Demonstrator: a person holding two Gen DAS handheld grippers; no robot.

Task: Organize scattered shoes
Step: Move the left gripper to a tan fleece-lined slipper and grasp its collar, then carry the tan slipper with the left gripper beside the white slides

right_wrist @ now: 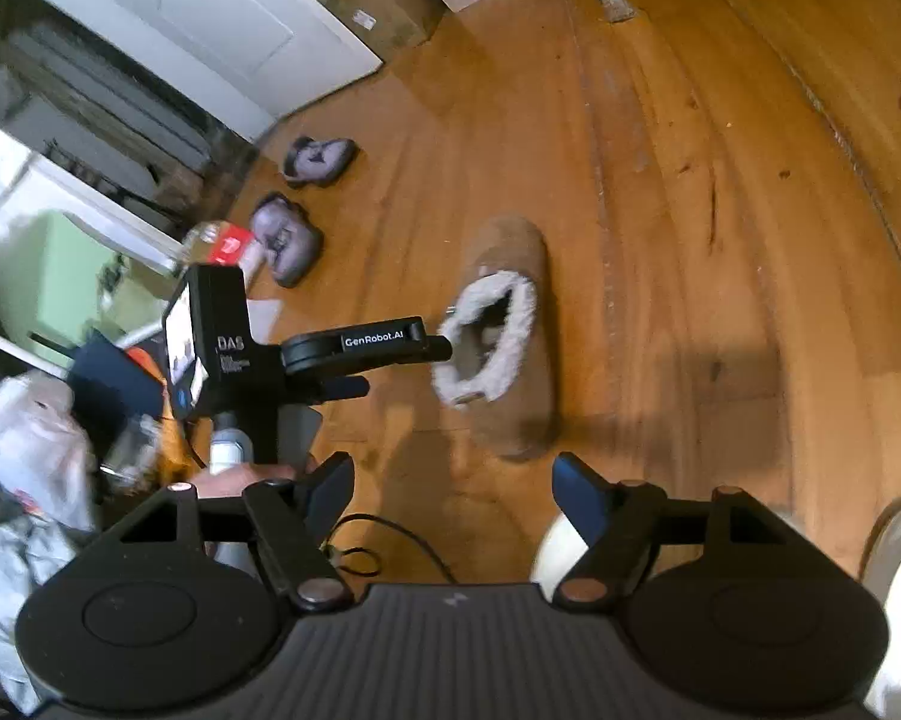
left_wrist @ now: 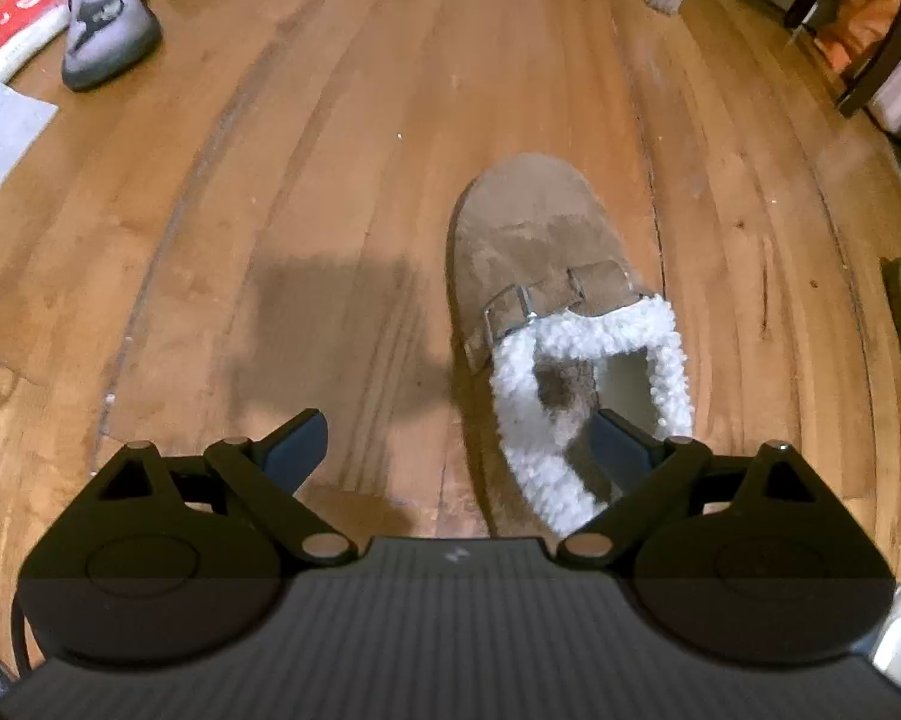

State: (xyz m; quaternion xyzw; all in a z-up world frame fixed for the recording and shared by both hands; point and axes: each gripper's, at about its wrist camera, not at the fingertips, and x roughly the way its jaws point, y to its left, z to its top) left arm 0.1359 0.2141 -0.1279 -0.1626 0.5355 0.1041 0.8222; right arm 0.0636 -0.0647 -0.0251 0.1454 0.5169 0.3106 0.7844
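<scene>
A tan suede clog with a buckle strap and white fleece lining lies on the wood floor, toe pointing away. My left gripper hovers open over its heel end. Its right finger overlaps the fleece opening, and the left finger is over bare floor. The right wrist view shows the same clog with the left gripper reaching in from the left, one fingertip at the fleece collar. My right gripper is open and empty, nearer than the clog. Two grey shoes lie apart further off.
A red-labelled bottle and piled clutter sit beside the grey shoes. Behind them are a white door and a cardboard box. Dark chair legs stand at the far right. White rounded objects lie near my right gripper.
</scene>
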